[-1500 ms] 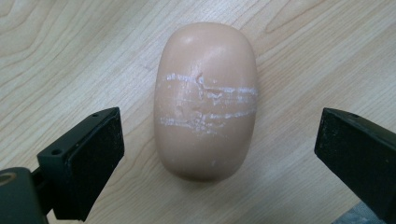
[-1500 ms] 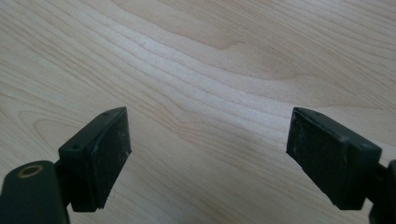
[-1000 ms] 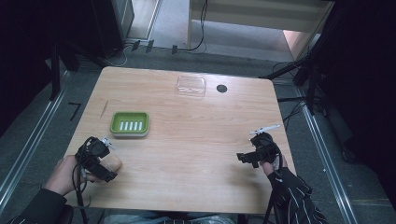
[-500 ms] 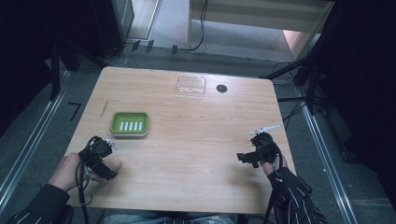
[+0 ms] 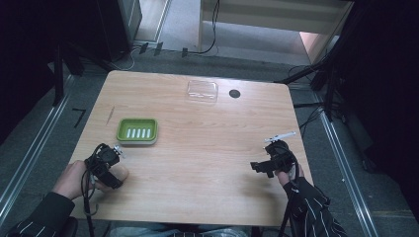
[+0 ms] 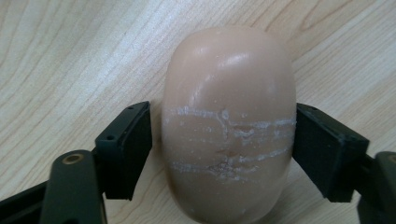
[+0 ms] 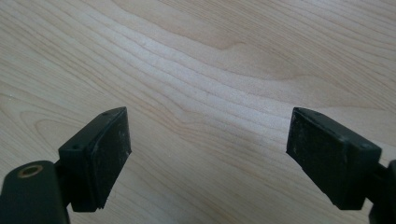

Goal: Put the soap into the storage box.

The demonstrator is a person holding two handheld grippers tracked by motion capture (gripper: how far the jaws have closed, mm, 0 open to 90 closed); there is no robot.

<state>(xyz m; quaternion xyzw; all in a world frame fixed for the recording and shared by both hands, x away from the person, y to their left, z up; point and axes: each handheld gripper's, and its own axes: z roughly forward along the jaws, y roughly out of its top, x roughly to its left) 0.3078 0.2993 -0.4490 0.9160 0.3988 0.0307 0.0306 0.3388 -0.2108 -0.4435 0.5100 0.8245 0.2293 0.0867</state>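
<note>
A pale pink oval soap bar (image 6: 229, 135) with white scuff lines lies on the wooden table (image 5: 207, 158), between the jaws of my left gripper (image 6: 223, 149). The jaws have just been closing and their pads now sit against the bar's two sides. In the high view the left gripper (image 5: 104, 165) is at the table's near left corner, with the soap bar (image 5: 120, 173) just showing beside the hand. My right gripper (image 5: 264, 166) rests near the right edge; in its own view the right gripper (image 7: 208, 154) stands open over bare wood.
A green soap dish (image 5: 137, 131) with a slotted floor sits just beyond the left gripper. A clear plastic box (image 5: 202, 91) and a small black disc (image 5: 234, 93) lie at the far edge. A thin stick (image 5: 111, 115) lies at the left.
The left hand has shifted slightly and settled over the soap, which showed plainly beside the gripper a second ago and is now mostly covered. The right hand has not moved.
</note>
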